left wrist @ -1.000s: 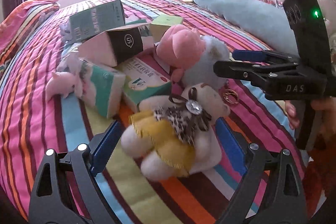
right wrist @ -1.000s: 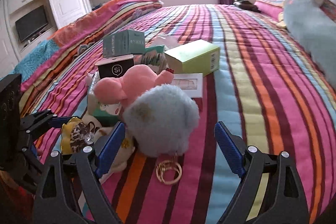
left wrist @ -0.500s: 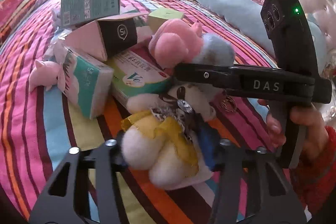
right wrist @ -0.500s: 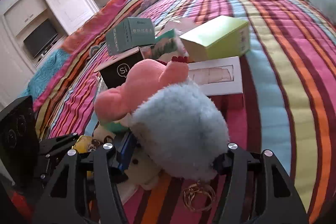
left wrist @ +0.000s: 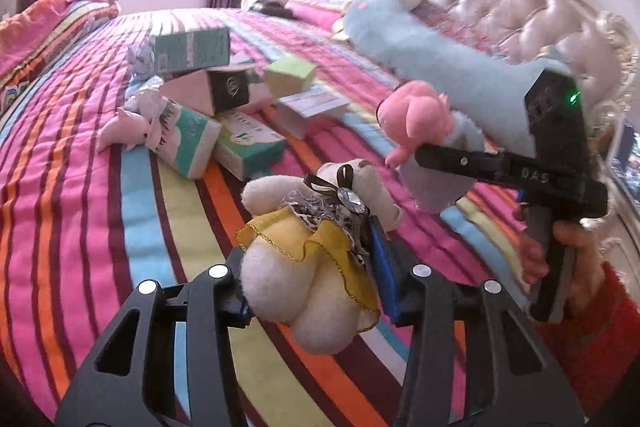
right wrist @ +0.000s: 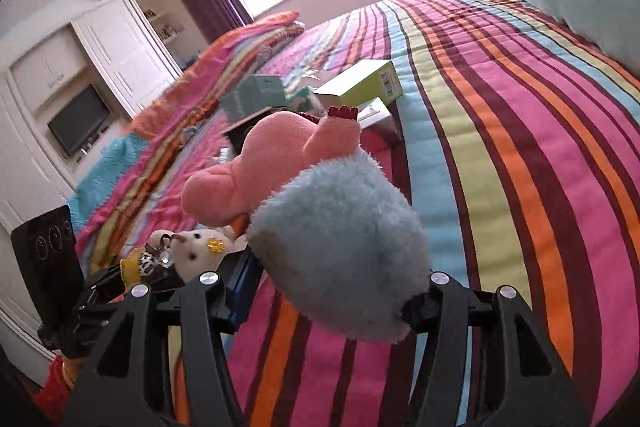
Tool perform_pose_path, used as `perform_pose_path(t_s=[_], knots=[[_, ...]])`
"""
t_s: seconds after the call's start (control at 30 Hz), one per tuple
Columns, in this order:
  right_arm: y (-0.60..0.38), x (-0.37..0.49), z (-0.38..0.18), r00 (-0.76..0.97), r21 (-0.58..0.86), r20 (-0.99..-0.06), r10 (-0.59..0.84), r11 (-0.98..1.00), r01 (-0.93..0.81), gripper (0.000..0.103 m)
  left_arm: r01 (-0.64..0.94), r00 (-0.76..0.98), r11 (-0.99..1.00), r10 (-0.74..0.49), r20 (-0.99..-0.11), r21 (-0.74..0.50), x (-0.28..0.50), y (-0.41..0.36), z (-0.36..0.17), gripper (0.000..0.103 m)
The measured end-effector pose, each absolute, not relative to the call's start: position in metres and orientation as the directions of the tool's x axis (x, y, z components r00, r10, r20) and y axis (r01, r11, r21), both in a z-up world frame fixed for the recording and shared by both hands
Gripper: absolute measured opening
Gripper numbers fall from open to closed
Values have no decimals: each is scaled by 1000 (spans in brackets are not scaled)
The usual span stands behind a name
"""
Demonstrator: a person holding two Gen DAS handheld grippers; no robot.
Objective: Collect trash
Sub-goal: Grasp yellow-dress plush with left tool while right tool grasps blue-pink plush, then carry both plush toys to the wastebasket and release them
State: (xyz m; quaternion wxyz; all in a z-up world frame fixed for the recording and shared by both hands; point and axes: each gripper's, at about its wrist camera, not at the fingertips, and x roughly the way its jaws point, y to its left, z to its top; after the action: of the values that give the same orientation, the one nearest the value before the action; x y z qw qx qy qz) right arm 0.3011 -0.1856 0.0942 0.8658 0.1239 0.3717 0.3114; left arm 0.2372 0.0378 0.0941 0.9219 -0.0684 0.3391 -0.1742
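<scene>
Cream plush bear (left wrist: 316, 259) in a yellow skirt sits clamped in your left gripper (left wrist: 316, 291), head pointing away above the striped bedspread (left wrist: 120, 227), while your right gripper (right wrist: 332, 291) pinches the blue-and-pink plush toy (right wrist: 340, 251), pink end forward.

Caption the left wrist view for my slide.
Left tool shut on a cream teddy above the striped bedspread, boxes scattered behind.

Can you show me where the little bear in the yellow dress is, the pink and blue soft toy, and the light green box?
Bear (left wrist: 316, 267): left wrist view, on its yellow dress.
Pink and blue soft toy (right wrist: 340, 247): right wrist view, on its blue body.
Light green box (right wrist: 360, 83): right wrist view, on its top face.
</scene>
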Motion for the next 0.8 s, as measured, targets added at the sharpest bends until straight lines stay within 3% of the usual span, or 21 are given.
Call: perform_pose_path(t_s=[0.2, 0.37, 0.6, 0.8], knots=[[-198, 210, 109, 513, 464, -504, 695, 719, -518, 54, 330, 726, 909, -417, -547, -256, 138, 36, 116, 46], [-195, 134, 100, 456, 498, -506, 732, 680, -539, 54, 321, 692, 906, -423, -584, -276, 56, 34, 98, 46], [-175, 51, 32, 287, 555, -635, 718, 681, -477, 54, 207, 564, 929, -370, -738, -307, -45, 29, 18, 46], [-154, 37, -42, 152, 531, -766, 624, 749, -398, 54, 111, 427, 953, -300, -853, -280, -66, 13, -62, 46]])
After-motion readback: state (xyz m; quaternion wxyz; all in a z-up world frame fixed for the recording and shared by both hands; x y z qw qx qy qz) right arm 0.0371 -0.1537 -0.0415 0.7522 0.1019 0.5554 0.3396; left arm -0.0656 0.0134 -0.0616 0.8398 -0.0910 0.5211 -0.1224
